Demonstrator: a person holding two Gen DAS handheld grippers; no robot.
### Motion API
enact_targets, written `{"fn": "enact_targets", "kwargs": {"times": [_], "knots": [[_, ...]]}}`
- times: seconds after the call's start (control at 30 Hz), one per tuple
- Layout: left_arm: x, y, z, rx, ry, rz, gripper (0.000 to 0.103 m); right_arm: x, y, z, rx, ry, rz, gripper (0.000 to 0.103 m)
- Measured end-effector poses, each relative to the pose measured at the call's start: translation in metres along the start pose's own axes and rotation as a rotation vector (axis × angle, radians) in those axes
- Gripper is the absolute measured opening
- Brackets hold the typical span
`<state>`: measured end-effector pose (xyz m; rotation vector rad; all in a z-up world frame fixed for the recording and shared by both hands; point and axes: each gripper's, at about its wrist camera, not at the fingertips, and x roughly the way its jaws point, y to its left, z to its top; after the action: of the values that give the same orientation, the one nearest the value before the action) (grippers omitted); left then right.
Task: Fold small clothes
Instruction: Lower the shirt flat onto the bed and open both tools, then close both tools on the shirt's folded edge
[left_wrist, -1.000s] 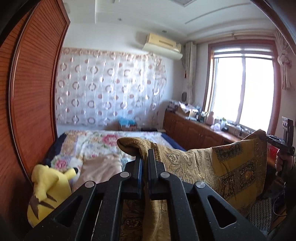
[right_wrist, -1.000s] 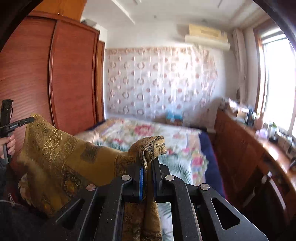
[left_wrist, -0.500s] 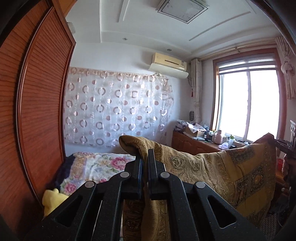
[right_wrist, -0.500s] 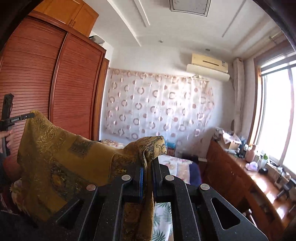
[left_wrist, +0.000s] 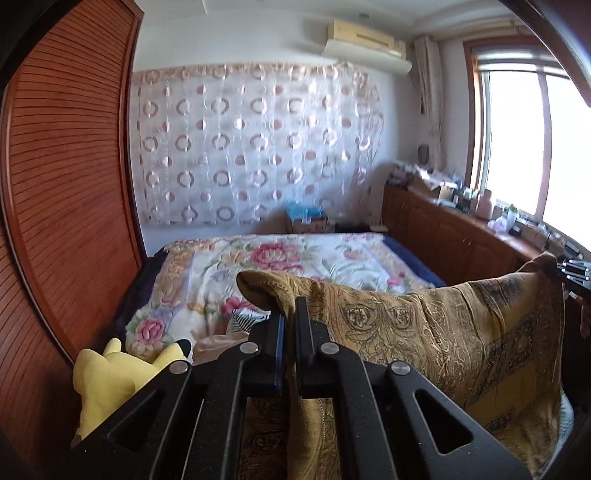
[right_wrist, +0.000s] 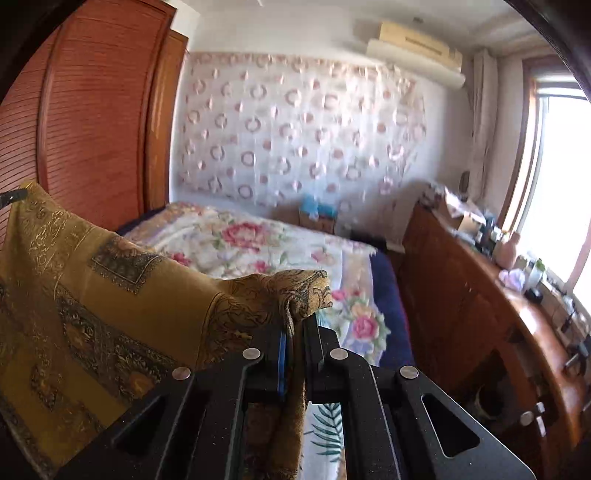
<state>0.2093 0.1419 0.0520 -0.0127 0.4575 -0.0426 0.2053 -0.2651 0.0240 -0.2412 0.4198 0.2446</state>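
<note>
Mustard-gold patterned cloth (left_wrist: 424, 332) fills the near right of your left wrist view, and your left gripper (left_wrist: 290, 321) has its two fingers clenched on one bunched corner of it, the fabric squeezed in the narrow gap and spilling down between the black arms. From there the cloth stretches taut to the right, where its other corner meets your right gripper (left_wrist: 574, 271) at the frame's edge; from this side you cannot tell how that one's fingers stand. The cloth hangs in the air above the near end of the bed (left_wrist: 295, 266), with its floral quilt. A yellow plush toy (left_wrist: 110, 376) lies at the near left, beside the wooden wardrobe (left_wrist: 66, 184). A cardboard box (left_wrist: 306, 221) sits at the far end of the bed with something blue in it.

In your right wrist view, the right gripper (right_wrist: 293, 332) is closed tight on the opposite corner, which folds over the fingertips. The cloth runs left and slightly up to the left gripper (right_wrist: 13, 195), barely visible. A cluttered wooden sideboard (right_wrist: 480, 295) lines the right wall under the window (right_wrist: 561, 177).
</note>
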Motion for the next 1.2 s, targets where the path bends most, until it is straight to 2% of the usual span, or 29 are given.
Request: {"fn": "enact_targets", "kwargs": {"times": [0.07,0.13,0.17,0.2,0.23,0.33,0.37,0.4,0.47,0.53,0.6,0.8,1.0,1.2], "knots": [[0.023,-0.005,-0.007,0.018,0.023,0.026,0.006,0.026,0.001,-0.002,0.016,0.039,-0.009,0.007],[0.036,-0.007,-0.012,0.028,0.06,0.036,0.013,0.051,0.003,-0.006,0.043,0.101,-0.012,0.008],[0.038,-0.008,-0.015,0.026,0.077,0.026,0.016,0.061,0.005,-0.006,0.048,0.138,-0.021,0.017],[0.04,-0.007,-0.017,0.02,0.091,0.016,0.028,0.068,0.008,0.0,0.041,0.157,-0.048,0.023],[0.041,-0.007,-0.021,0.015,0.106,0.005,0.042,0.07,0.011,-0.003,0.028,0.163,-0.068,0.023],[0.036,-0.006,-0.033,0.013,0.157,-0.029,0.054,0.069,0.015,-0.009,0.005,0.179,-0.08,0.028],[0.033,-0.006,-0.039,0.013,0.173,-0.033,0.056,0.066,0.015,-0.007,0.01,0.178,-0.087,0.037],[0.029,-0.008,-0.041,0.015,0.179,-0.036,0.058,0.062,0.013,-0.008,0.025,0.172,-0.086,0.04],[0.02,-0.009,-0.047,0.018,0.188,-0.042,0.063,0.057,0.009,-0.006,0.058,0.167,-0.058,0.04],[0.012,-0.009,-0.053,0.01,0.198,-0.06,0.077,0.053,0.003,-0.008,0.096,0.176,-0.02,0.041],[0.005,-0.013,-0.066,0.007,0.219,-0.086,0.078,0.042,-0.003,-0.027,0.127,0.194,0.023,0.044],[-0.004,-0.02,-0.096,0.011,0.267,-0.091,0.078,0.038,0.003,-0.062,0.169,0.282,0.118,0.047],[-0.002,-0.019,-0.116,0.023,0.316,-0.082,0.078,0.043,0.007,-0.073,0.155,0.338,0.119,0.047],[0.002,-0.012,-0.126,0.007,0.329,-0.053,0.078,0.046,0.003,-0.072,0.152,0.335,0.101,0.047]]}}
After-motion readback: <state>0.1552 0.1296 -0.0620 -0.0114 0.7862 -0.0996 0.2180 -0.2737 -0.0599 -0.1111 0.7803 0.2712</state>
